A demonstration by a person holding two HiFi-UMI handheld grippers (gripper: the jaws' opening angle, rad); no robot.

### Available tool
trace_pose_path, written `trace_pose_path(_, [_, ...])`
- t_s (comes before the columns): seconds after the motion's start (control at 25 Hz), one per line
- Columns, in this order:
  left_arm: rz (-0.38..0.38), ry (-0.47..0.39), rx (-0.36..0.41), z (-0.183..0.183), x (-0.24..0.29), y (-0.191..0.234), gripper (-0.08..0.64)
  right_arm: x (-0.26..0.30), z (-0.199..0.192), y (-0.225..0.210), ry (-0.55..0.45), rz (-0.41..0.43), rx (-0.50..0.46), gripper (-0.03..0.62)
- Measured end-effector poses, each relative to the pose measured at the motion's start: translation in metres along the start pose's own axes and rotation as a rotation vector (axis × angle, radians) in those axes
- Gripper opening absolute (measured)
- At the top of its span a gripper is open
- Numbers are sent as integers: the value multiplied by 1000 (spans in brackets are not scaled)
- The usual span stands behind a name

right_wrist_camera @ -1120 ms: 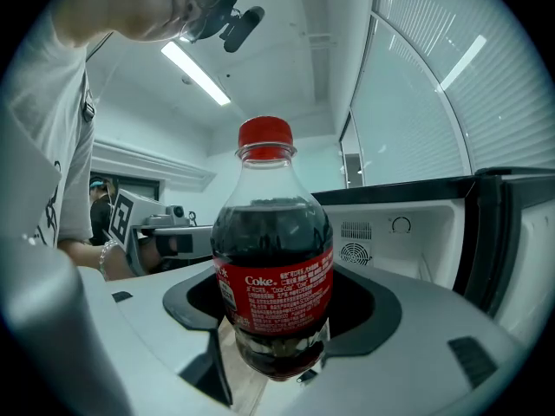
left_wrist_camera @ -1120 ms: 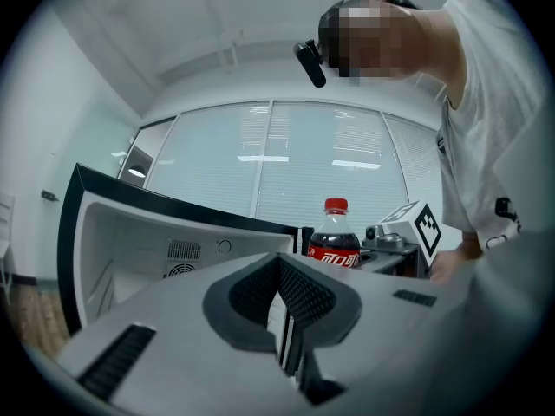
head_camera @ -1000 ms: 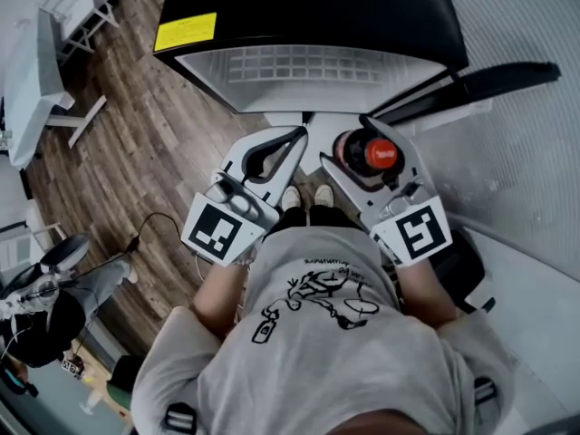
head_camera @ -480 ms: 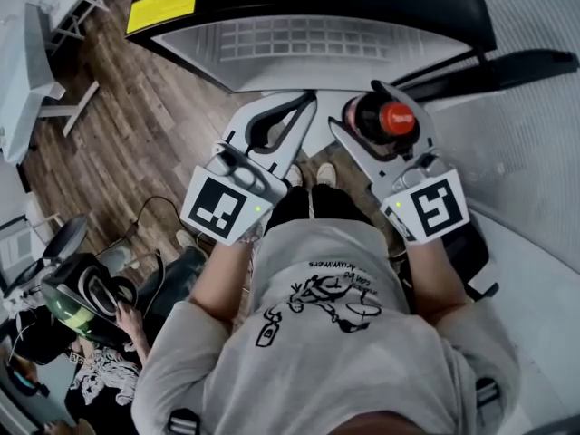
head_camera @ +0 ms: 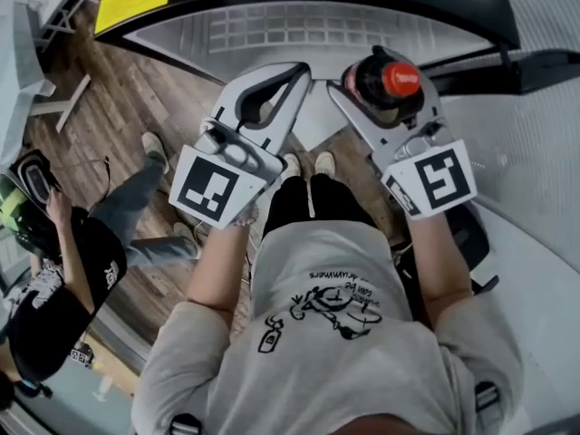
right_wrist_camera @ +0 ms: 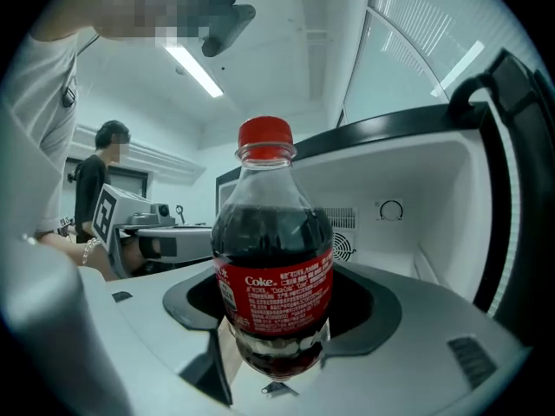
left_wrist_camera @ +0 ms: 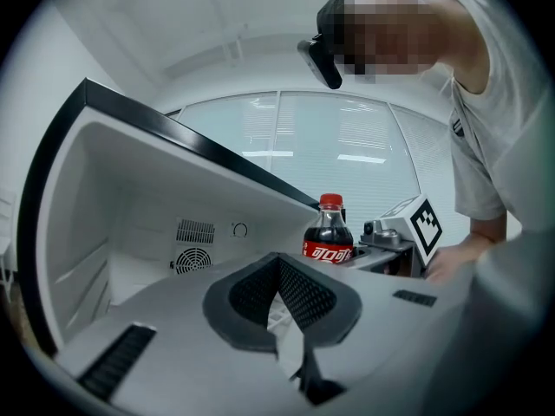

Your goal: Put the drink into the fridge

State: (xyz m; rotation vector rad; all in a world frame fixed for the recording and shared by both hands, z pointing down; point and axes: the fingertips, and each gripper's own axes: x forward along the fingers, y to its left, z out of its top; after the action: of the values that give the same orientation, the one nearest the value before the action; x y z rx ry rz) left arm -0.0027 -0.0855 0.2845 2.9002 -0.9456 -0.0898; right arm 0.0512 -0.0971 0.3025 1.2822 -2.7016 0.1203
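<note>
A small black fridge (head_camera: 317, 34) stands open in front of me, its white inside showing in the left gripper view (left_wrist_camera: 147, 224) and the right gripper view (right_wrist_camera: 408, 189). My right gripper (head_camera: 385, 71) is shut on a cola bottle (head_camera: 388, 80) with a red cap and red label, held upright just before the opening (right_wrist_camera: 273, 267). My left gripper (head_camera: 299, 72) hangs beside it on the left, shut with nothing between its jaws (left_wrist_camera: 279, 263). From the left gripper view the bottle (left_wrist_camera: 328, 237) stands to the right, outside the fridge.
The fridge door (head_camera: 526, 71) swings out to the right, its black edge close to the right gripper (right_wrist_camera: 512, 146). A second person (head_camera: 54, 270) stands on the wooden floor at the left. White table legs (head_camera: 45, 25) are at the far left. My feet (head_camera: 304, 164) are below the grippers.
Both grippers have moved forward toward the fridge opening, the bottle still held in the right one. The second person has come into view at the left.
</note>
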Motion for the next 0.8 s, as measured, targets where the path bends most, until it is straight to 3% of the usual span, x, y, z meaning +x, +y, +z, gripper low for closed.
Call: trace_pose_path(0.8, [-6, 19, 11, -26, 38, 38, 2, 56, -23, -43, 8, -9, 18, 325])
